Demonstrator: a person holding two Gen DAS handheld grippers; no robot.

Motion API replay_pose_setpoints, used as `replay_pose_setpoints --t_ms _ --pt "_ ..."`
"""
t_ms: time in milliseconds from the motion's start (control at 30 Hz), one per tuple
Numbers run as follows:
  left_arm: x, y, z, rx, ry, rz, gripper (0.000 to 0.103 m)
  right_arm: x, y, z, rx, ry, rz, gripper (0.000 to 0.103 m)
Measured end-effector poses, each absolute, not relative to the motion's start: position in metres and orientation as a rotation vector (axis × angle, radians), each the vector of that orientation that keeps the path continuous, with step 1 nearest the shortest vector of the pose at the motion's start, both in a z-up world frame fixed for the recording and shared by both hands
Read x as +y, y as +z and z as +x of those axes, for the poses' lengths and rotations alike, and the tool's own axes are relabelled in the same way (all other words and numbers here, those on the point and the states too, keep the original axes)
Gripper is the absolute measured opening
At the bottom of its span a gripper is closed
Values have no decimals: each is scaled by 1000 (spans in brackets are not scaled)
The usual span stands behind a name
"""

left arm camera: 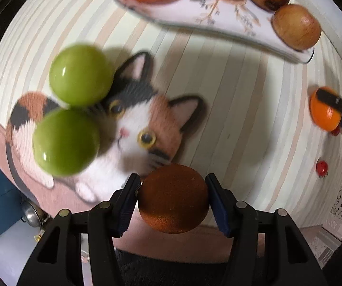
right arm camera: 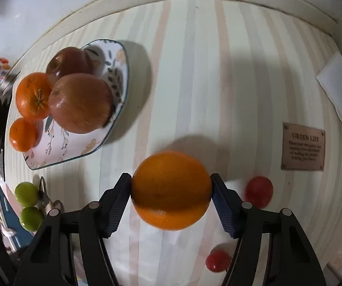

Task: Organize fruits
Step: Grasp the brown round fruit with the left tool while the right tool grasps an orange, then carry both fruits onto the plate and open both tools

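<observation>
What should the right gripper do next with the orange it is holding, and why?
Probably carry it left toward the plate. The right gripper is shut on the orange, held above the striped tablecloth, while two oranges and apples already sit on that plate. Bare plate shows at its near corner, likely the easiest landing spot.

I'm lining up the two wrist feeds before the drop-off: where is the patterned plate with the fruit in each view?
Left wrist view: the patterned plate runs across the top edge, centre to right, cropped by the frame.
Right wrist view: the plate sits upper left, holding apples and oranges, with its whole rim visible.
Shared landmark: the two green fruits, left of centre in the left view, at the lower left edge in the right view.
</observation>
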State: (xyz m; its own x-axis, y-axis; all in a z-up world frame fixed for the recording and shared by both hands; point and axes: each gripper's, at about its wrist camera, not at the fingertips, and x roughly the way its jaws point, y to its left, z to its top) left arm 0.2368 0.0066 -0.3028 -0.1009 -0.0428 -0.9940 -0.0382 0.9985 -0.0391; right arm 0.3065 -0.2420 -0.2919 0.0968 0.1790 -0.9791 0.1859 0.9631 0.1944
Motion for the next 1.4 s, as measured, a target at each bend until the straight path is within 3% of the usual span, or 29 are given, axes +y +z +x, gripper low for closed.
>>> replay_pose_setpoints --t_ms 333,1033,1400 --pt "-11 -305 239 1663 -49 -31 54 -171 -297 255 1569 203 204 69" --pt "-35 -307 257 1660 -52 53 54 -171 -303 252 1596 203 225 68" --pt "-36 -243 287 1553 -105 -96 54 -174 -259 274 1432 223 315 68"
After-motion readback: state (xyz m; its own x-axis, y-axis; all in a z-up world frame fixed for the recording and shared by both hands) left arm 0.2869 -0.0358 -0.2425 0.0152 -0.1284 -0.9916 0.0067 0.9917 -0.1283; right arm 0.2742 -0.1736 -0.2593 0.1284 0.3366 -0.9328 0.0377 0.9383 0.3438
